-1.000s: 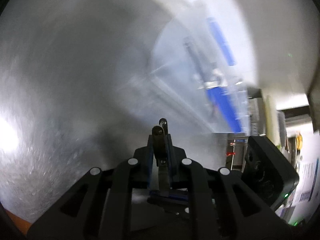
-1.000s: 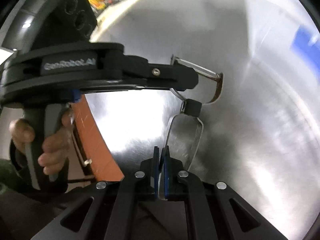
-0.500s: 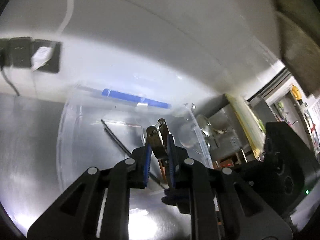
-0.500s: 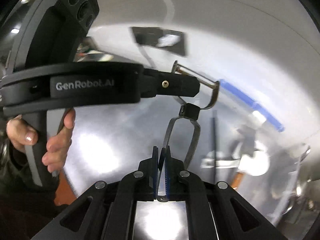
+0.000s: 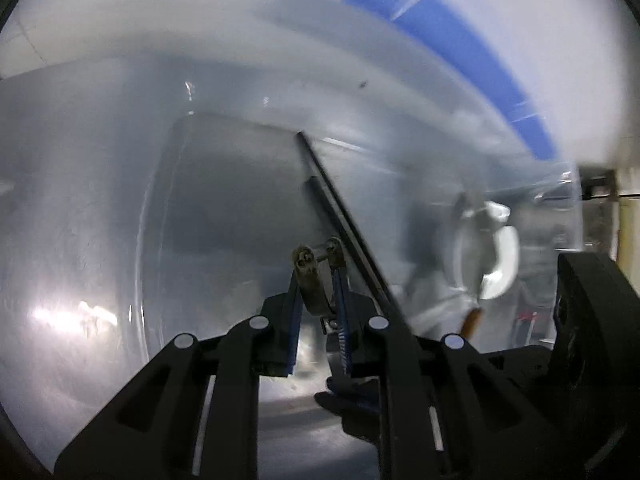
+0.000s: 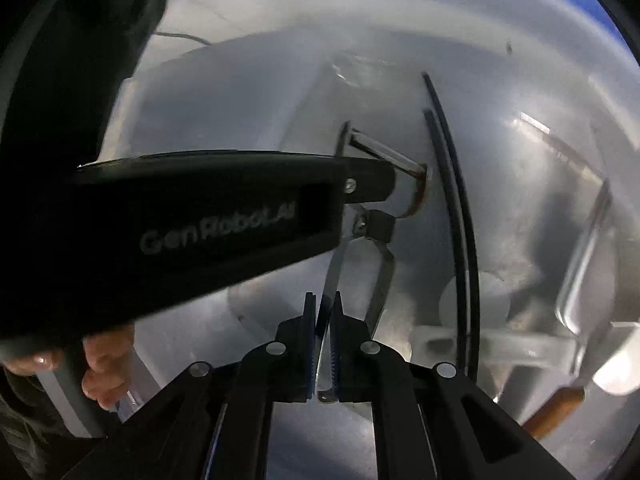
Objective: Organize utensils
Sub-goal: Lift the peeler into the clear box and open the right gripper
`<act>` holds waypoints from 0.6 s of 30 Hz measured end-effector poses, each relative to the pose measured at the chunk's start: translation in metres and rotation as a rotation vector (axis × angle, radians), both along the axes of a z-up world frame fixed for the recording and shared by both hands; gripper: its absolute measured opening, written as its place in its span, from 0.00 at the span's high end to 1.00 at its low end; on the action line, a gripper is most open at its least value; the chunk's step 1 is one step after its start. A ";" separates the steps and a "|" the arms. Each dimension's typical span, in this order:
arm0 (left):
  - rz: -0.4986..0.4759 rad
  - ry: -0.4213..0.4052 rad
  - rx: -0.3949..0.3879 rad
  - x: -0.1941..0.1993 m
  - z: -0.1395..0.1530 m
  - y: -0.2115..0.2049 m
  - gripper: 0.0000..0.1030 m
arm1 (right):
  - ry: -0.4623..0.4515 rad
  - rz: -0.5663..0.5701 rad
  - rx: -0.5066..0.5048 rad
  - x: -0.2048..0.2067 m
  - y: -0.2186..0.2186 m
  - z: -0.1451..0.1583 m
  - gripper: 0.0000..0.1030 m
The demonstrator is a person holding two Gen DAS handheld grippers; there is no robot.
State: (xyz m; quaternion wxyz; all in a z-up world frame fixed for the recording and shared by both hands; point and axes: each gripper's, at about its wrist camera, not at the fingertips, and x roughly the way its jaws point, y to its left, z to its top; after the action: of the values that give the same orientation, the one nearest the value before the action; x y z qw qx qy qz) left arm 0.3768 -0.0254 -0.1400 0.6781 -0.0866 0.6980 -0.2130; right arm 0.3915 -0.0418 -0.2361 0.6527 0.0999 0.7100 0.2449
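Because both views are smeared by blur, the clear plastic bin and its contents are hard to read: a pale spoon-like shape and a brown-handled piece lie inside, with a long black rod leaning across. A metal peeler hangs over the bin, gripped at both ends: the left gripper pinches its blade head, the right gripper is clamped on its wire handle. A hand shows only in part.
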 end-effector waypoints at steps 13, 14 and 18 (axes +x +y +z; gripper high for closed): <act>-0.054 -0.184 0.106 -0.017 0.049 -0.005 0.87 | -0.108 -0.042 -0.032 -0.022 -0.024 0.048 0.73; -0.055 -0.227 0.102 -0.024 0.062 -0.005 0.87 | -0.162 -0.040 -0.044 -0.033 -0.027 0.065 0.72; -0.019 -0.458 0.091 -0.076 0.144 0.002 0.81 | -0.406 -0.074 -0.096 -0.098 -0.042 0.134 0.70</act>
State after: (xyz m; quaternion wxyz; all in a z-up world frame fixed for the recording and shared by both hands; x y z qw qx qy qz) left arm 0.3006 -0.0235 0.0039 0.8200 0.0012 0.5355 -0.2020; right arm 0.2938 -0.0836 -0.1022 0.7948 0.0436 0.5706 0.2018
